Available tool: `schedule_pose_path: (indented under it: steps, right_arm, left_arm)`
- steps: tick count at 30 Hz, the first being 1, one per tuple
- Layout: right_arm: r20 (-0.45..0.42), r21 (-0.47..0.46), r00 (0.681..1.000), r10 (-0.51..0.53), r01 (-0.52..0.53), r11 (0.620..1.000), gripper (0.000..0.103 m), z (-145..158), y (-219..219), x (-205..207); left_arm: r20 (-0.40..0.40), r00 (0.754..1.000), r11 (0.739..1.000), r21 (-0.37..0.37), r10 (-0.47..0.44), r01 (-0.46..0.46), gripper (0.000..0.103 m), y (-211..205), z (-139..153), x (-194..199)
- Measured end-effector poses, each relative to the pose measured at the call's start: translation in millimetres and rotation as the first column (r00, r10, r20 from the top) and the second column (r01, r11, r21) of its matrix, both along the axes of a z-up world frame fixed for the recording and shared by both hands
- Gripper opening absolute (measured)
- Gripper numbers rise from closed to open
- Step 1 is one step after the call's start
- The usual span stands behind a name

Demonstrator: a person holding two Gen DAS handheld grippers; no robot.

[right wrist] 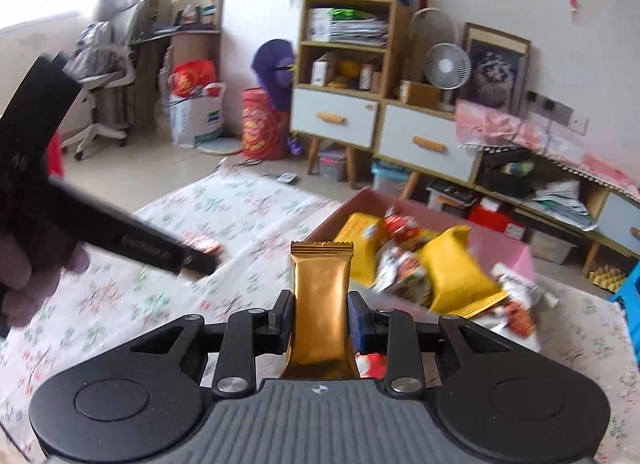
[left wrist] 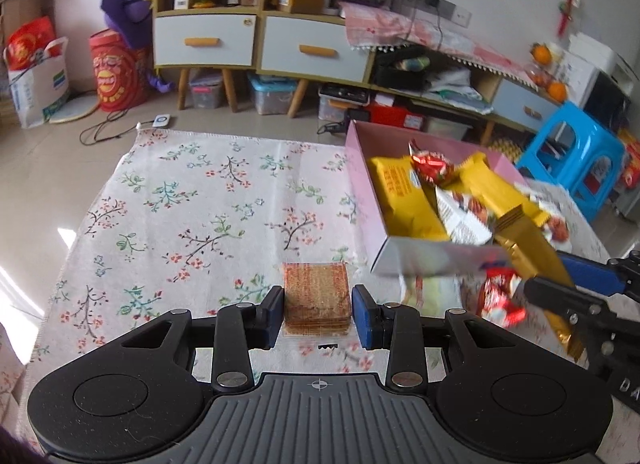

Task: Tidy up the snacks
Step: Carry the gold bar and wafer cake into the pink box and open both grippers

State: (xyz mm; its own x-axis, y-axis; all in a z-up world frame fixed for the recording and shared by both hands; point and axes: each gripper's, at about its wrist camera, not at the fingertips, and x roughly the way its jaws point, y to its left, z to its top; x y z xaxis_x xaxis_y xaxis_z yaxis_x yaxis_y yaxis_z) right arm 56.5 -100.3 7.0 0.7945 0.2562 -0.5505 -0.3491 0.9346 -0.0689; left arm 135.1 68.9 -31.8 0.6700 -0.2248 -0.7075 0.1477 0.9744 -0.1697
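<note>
Already your right gripper (right wrist: 319, 323) pinched the gold bar (right wrist: 321, 304) near the pink box (left wrist: 362, 200); your left gripper (left wrist: 318, 314) squeezed the wafer pack (left wrist: 316, 294) on the cloth (left wrist: 192, 204). Squeezing harder risked crumbling it.

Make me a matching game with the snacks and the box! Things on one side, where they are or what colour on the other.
Things:
1. gold bar
2. wafer pack
3. yellow bags
4. box

Places or colours:
A. pink
B. between the left gripper's fingers
C. inside the box
D. in the right gripper

Pairs: 1-D, 2-B, 3-C, 4-A
</note>
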Motion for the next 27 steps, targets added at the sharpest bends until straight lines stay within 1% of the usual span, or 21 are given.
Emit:
schedule_pose_path:
  steps: [6, 11, 16, 17, 18, 19, 21, 24, 26, 27]
  right_arm:
    - [0.016, 0.054, 0.996, -0.088, 0.087, 0.995, 0.018, 15, -15, 23]
    - [0.020, 0.120, 0.990, -0.139, 0.136, 0.983, 0.018, 21, -29, 37]
    - [0.014, 0.172, 0.980, -0.199, 0.194, 0.966, 0.018, 21, -48, 45]
    - [0.012, 0.171, 0.979, -0.205, 0.200, 0.965, 0.018, 20, -49, 44]
    - [0.008, 0.167, 0.977, -0.211, 0.207, 0.964, 0.018, 19, -51, 45]
    - [0.003, 0.165, 0.976, -0.219, 0.216, 0.962, 0.018, 18, -54, 46]
    - [-0.025, 0.191, 0.971, -0.239, 0.239, 0.952, 0.018, 18, -62, 50]
    - [-0.087, 0.270, 0.961, -0.263, 0.277, 0.922, 0.018, 16, -78, 60]
    - [-0.107, 0.273, 0.955, -0.277, 0.296, 0.915, 0.018, 13, -85, 68]
    - [-0.112, 0.266, 0.952, -0.283, 0.304, 0.915, 0.018, 11, -87, 71]
  left_arm:
    - [0.014, 1.000, 1.000, -0.019, 0.025, -0.025, 0.033, -15, 8, 9]
    - [0.053, 0.999, 1.000, 0.022, 0.011, -0.012, 0.033, -36, 14, 14]
    - [0.109, 0.992, 0.993, 0.104, -0.062, 0.051, 0.033, -62, 20, 19]
    - [0.114, 0.991, 0.993, 0.107, -0.069, 0.057, 0.033, -66, 21, 21]
    - [0.117, 0.990, 0.993, 0.103, -0.076, 0.064, 0.031, -71, 23, 23]
    - [0.120, 0.989, 0.992, 0.098, -0.085, 0.073, 0.027, -75, 24, 25]
    - [0.132, 0.986, 0.992, 0.093, -0.102, 0.090, 0.027, -82, 27, 30]
    - [0.165, 0.977, 0.989, 0.088, -0.135, 0.121, 0.027, -94, 30, 36]
    - [0.175, 0.975, 0.988, 0.093, -0.140, 0.125, 0.027, -98, 31, 42]
    - [0.166, 0.977, 0.989, 0.088, -0.136, 0.122, 0.027, -98, 31, 46]
